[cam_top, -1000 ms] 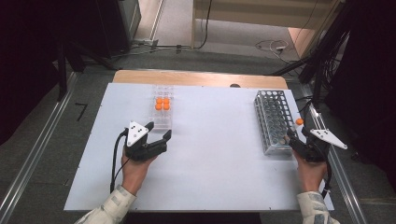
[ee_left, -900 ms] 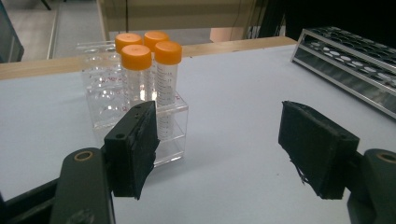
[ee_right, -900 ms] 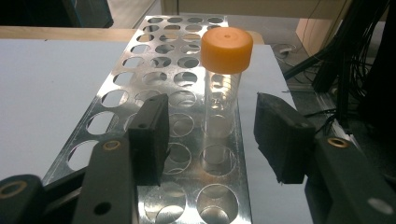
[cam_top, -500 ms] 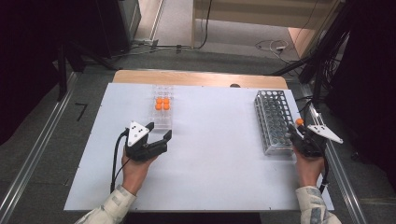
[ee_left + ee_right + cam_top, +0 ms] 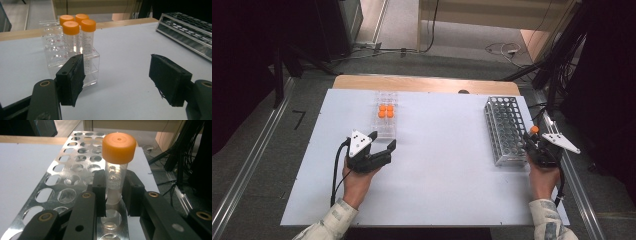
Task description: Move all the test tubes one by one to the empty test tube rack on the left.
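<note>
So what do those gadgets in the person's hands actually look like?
Each is a black handheld tool. The left gripper has two flat black fingers, a grey three-cornered plate and a black cable. The right gripper looks alike, with brass-coloured rivets. The sleeves are pale and patterned.

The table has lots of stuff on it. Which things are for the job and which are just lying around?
For the job: orange-capped tube in the right gripper, metal rack, clear rack with four tubes, left gripper.

Lying about: floor cables, side rail.
</note>
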Demonstrator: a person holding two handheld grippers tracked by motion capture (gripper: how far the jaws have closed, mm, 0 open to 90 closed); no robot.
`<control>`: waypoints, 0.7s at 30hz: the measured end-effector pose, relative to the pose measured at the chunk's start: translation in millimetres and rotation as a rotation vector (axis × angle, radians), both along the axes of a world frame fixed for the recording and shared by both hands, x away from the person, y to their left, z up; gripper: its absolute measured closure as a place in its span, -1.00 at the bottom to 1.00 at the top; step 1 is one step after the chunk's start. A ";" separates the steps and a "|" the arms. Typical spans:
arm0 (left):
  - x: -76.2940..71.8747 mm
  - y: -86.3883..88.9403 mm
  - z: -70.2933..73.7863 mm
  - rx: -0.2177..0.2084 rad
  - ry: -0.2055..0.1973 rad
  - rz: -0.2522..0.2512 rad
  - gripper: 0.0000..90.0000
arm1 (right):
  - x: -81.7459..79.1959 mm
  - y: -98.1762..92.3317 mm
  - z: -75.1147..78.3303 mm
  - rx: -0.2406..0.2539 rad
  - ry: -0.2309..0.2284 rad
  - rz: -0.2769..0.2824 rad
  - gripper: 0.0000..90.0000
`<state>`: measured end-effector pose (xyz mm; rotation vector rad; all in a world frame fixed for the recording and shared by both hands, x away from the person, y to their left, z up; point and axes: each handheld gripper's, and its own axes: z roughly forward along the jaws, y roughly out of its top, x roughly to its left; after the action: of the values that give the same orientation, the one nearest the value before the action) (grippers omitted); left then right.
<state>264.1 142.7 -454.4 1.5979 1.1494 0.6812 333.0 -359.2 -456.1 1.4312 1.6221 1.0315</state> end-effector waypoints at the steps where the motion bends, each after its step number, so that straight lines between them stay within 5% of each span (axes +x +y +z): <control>1: 0.0 0.0 0.0 0.001 0.000 -0.001 -0.38 | -1.0 -0.2 2.4 -0.002 -0.007 0.000 0.60; 14: -0.1 -0.3 0.2 -0.001 -0.003 -0.004 -0.38 | -22.1 8.4 40.0 -0.022 -0.112 -0.007 0.60; 21: -0.3 -0.9 0.5 -0.004 -0.003 -0.006 -0.38 | -35.4 28.3 53.4 -0.018 -0.142 0.077 0.60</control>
<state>263.8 141.7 -453.9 1.5964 1.1425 0.6766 297.7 -331.0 -402.7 1.2620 1.5896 1.1331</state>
